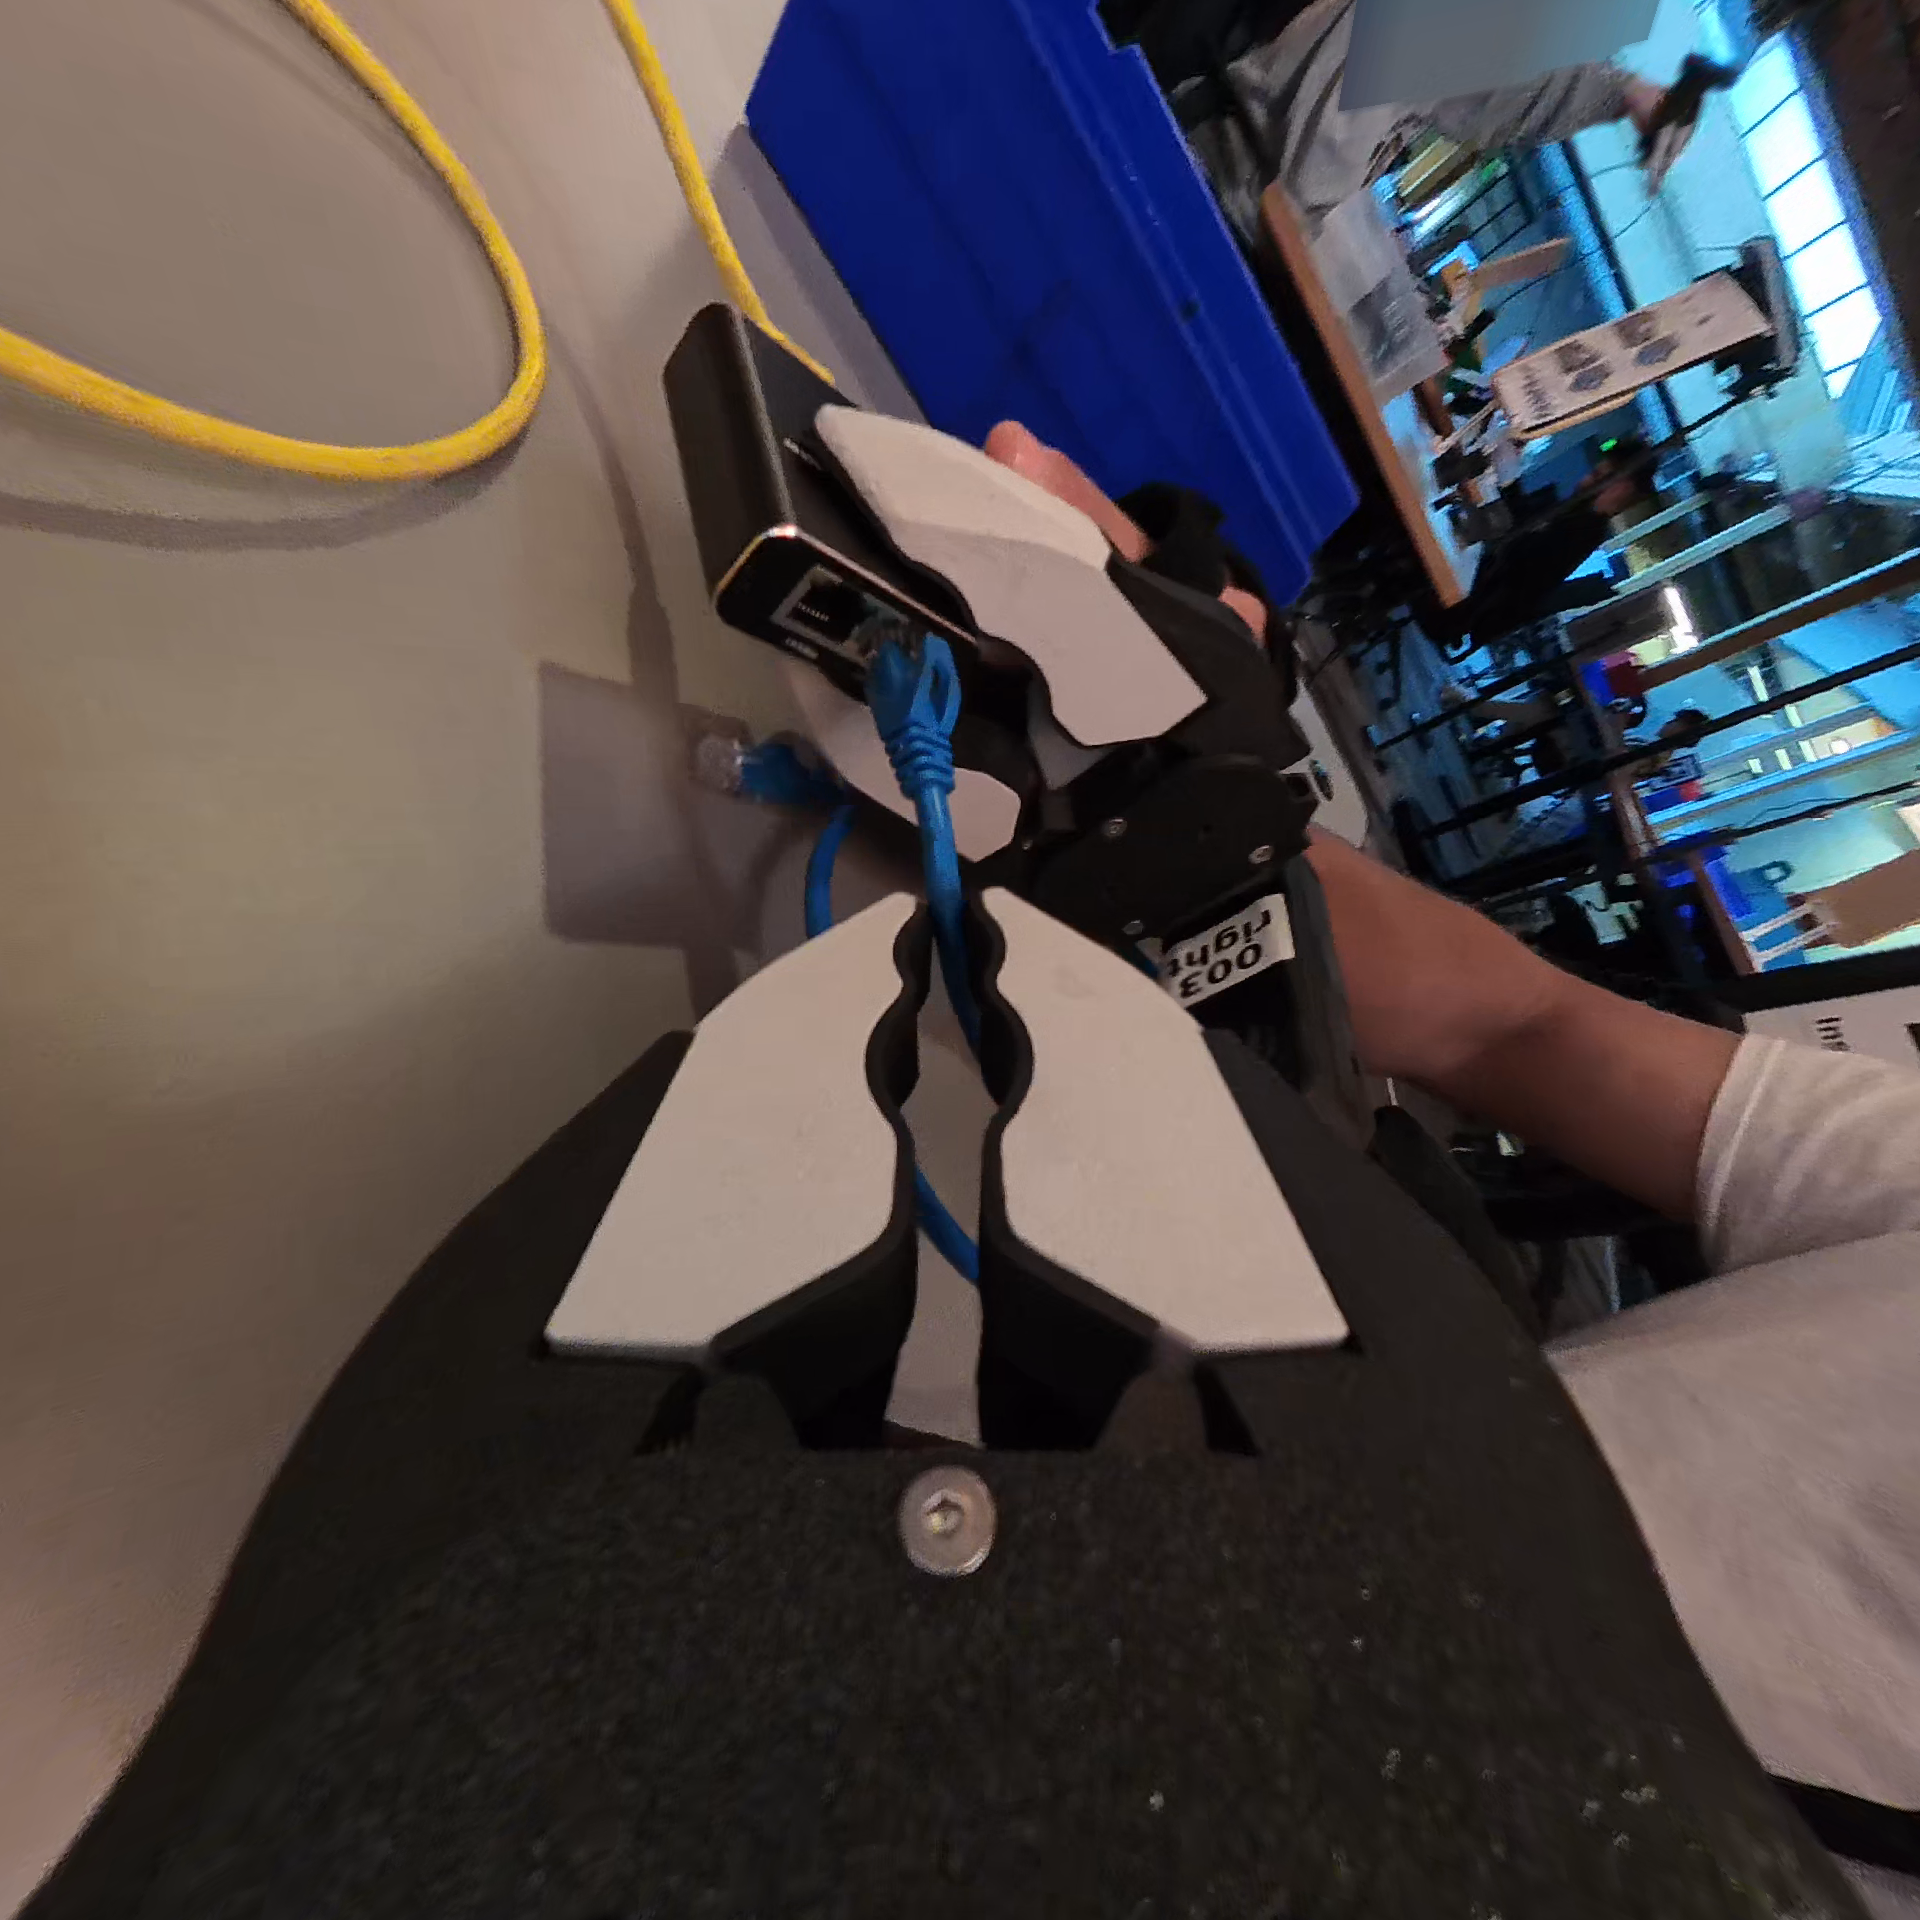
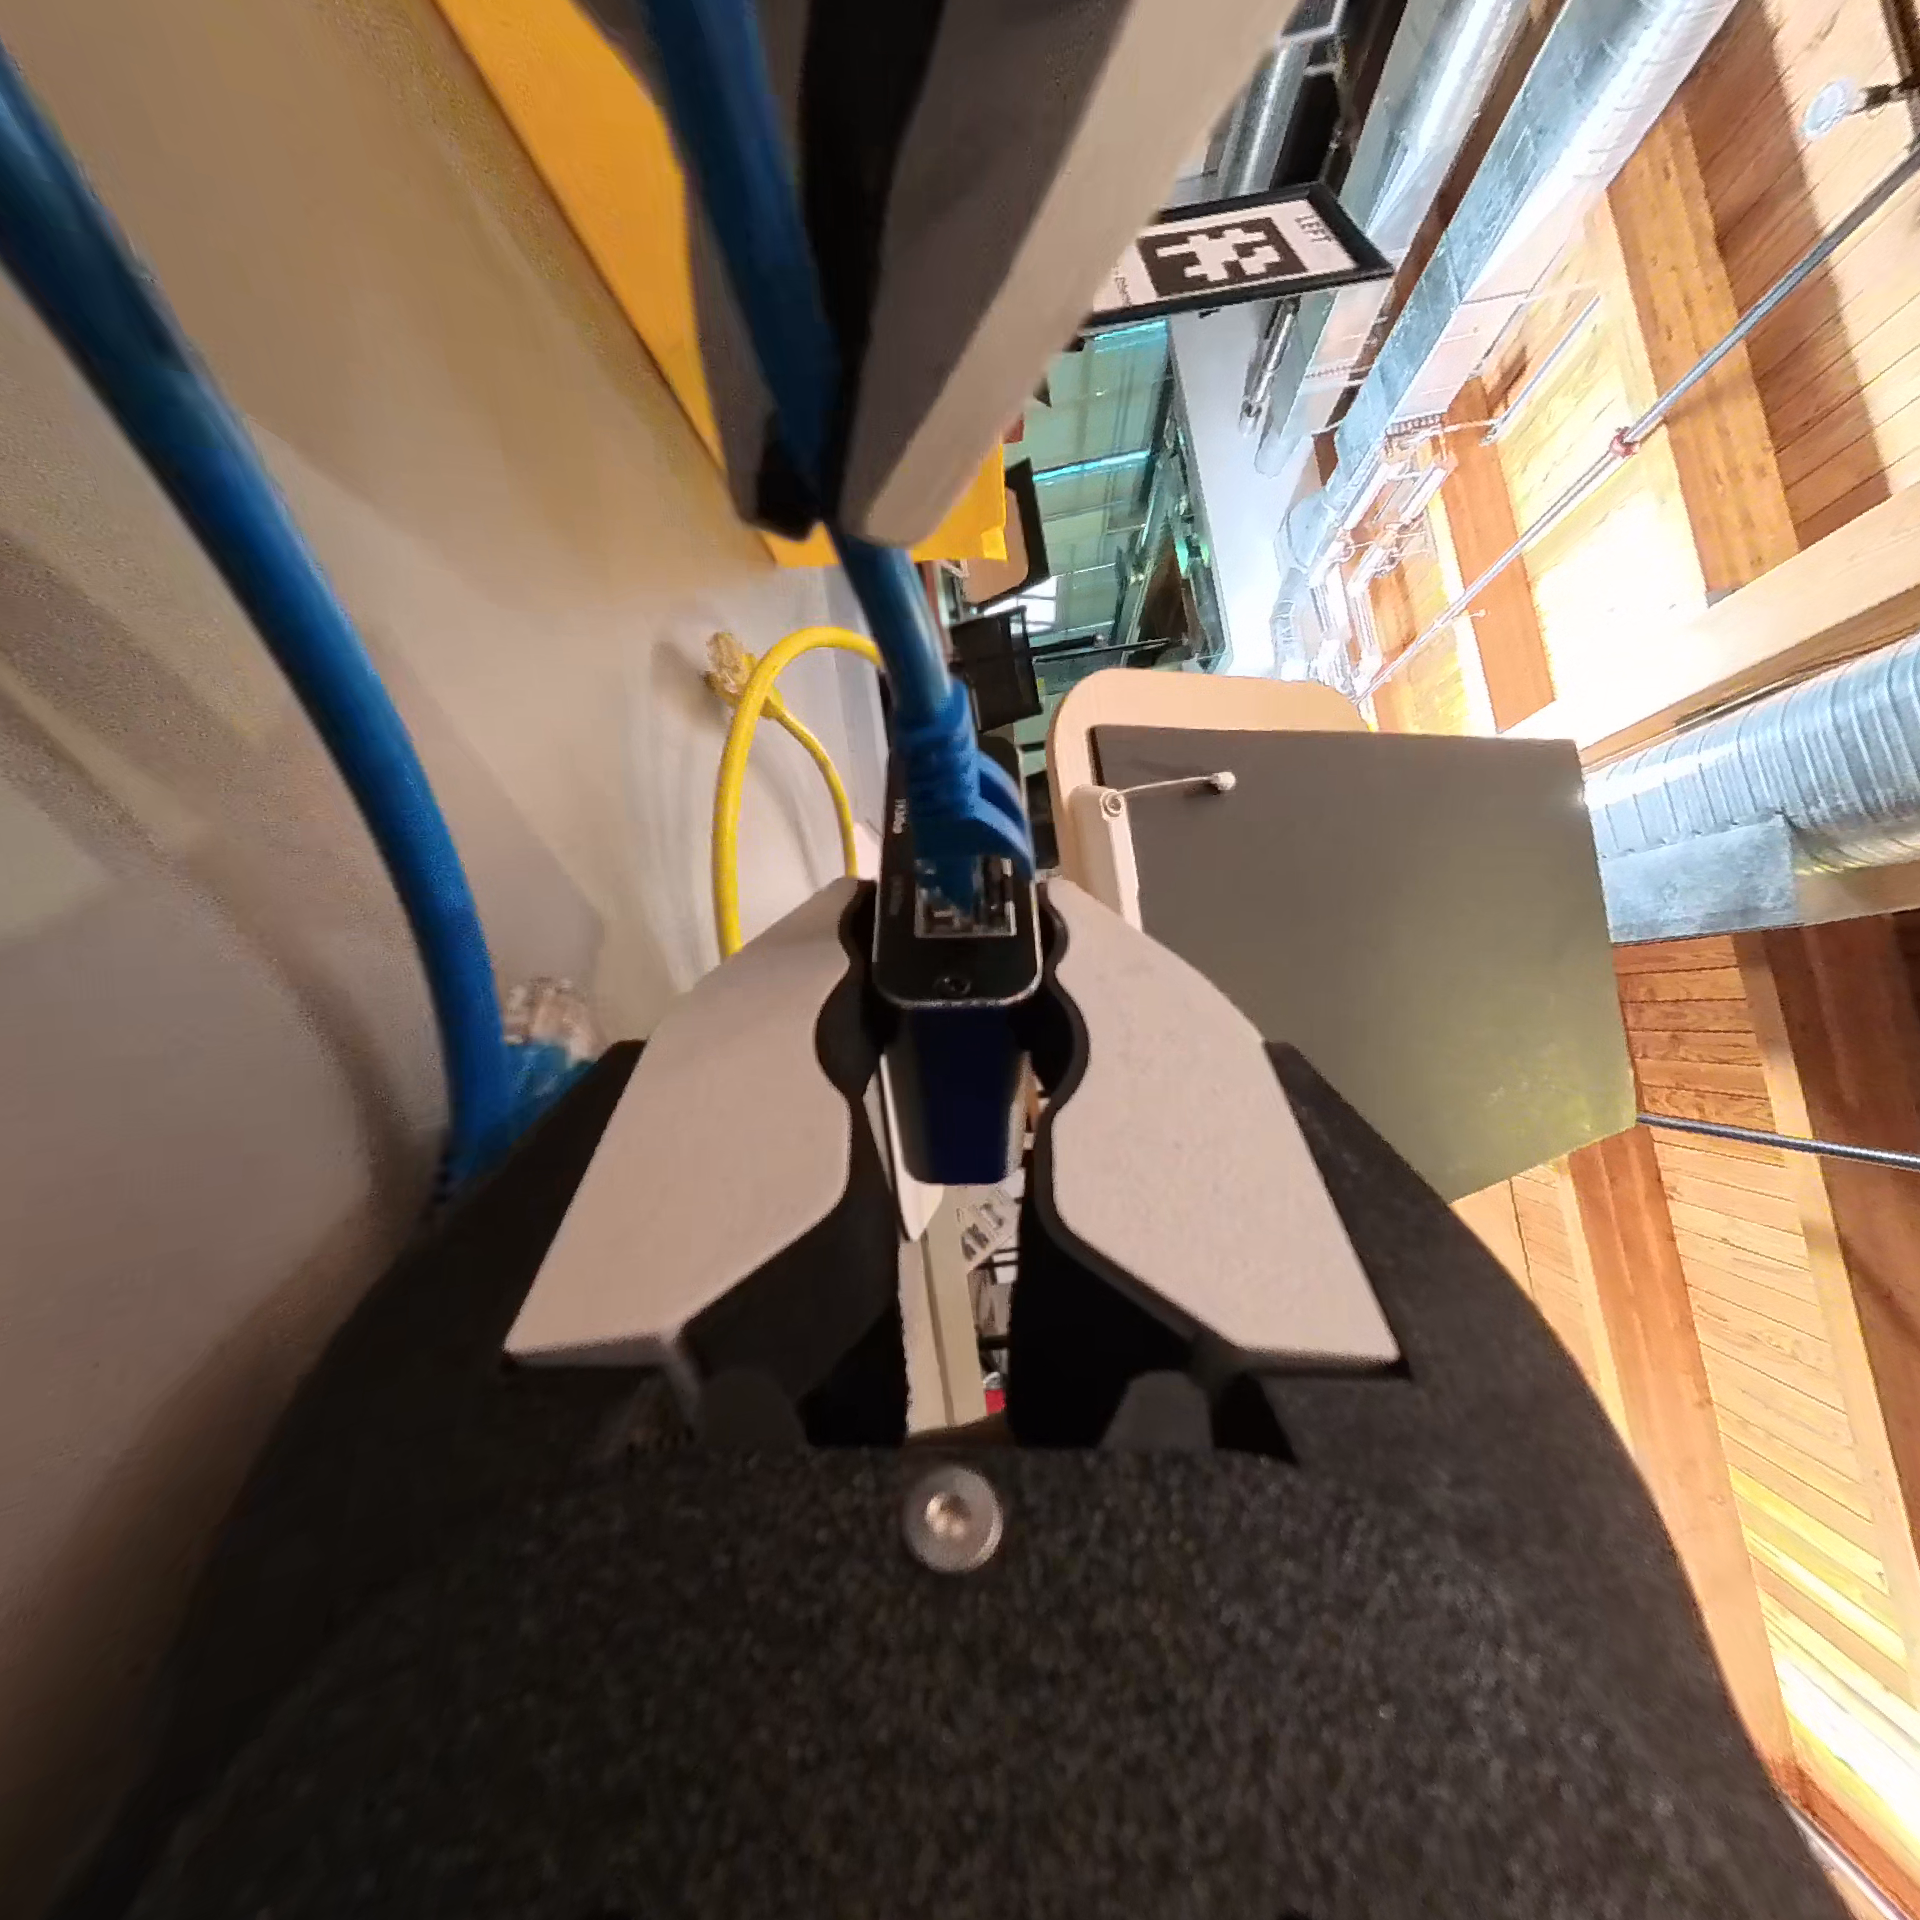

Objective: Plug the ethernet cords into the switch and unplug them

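A small black switch [image 2: 956, 961] sits clamped between the white fingers of the right gripper [image 2: 954, 914], raised off the pale table [image 1: 260, 727], while the left gripper [image 1: 948, 925] pinches a blue ethernet cord [image 1: 940, 831] just behind its moulded boot, the clear plug [image 1: 878, 634] at the mouth of a port on the switch's glossy end face; whether the plug is latched cannot be told from either view. The switch looks like a light, rigid metal-cased box with rounded edges and a smooth finish, likely to slip or twist if held only by its tips, so the grip across its two broad sides near the port end appears sound. The cord is round, rubbery and springy, and it bends where it is unsupported; a hold close to the ribbed boot, as here, gives the stiffest push along the port's axis. The plug's thin plastic latch tab is the fragile part and would probably need pressing before any pull. The cord's far plug [image 1: 727, 764] lies loose on the table beside a grey mat [image 1: 603, 810]. A yellow ethernet cord [image 1: 499, 312] loops across the table and runs behind the switch, its clear plug [image 2: 725, 665] lying free in the right wrist view. A blue bin [image 1: 1039, 260] stands beyond.
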`<action>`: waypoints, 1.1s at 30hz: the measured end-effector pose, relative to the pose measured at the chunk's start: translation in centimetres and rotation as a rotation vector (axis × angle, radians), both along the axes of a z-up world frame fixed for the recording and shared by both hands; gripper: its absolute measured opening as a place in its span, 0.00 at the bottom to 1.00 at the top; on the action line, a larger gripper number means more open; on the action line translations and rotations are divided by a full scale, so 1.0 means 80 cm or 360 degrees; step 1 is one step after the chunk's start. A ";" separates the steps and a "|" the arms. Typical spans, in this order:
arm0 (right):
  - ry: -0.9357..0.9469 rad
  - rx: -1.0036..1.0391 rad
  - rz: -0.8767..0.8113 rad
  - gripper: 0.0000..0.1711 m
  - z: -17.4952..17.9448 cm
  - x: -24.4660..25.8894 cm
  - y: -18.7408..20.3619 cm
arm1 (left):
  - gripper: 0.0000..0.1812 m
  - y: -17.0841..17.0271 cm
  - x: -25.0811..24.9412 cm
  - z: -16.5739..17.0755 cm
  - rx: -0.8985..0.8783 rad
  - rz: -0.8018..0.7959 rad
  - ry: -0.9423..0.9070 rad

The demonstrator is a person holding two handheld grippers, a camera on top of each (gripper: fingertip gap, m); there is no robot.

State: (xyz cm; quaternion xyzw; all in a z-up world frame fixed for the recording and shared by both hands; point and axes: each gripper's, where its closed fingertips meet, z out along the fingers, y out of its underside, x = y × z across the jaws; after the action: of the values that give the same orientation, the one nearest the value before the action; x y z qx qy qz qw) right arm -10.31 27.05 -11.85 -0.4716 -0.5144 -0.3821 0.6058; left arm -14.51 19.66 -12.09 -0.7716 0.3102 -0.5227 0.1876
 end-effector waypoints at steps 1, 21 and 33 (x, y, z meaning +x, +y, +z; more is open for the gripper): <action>-0.0003 0.0013 0.0014 0.16 0.001 0.000 0.000 | 0.03 0.001 0.002 0.003 -0.0013 -0.0006 -0.0024; 0.0004 -0.0019 0.0196 0.15 -0.004 -0.037 -0.032 | 0.04 -0.013 0.006 -0.001 -0.0032 -0.0149 -0.0006; 0.0200 -0.0022 0.0144 0.15 0.013 0.007 -0.010 | 0.13 -0.009 -0.012 0.036 0.0647 -0.0079 0.0069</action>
State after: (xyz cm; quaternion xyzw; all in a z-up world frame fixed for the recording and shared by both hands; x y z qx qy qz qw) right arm -9.72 26.28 -10.80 -0.4751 -0.4988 -0.3205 0.6502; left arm -15.46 18.91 -9.18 -0.7211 0.4320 -0.4371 0.3199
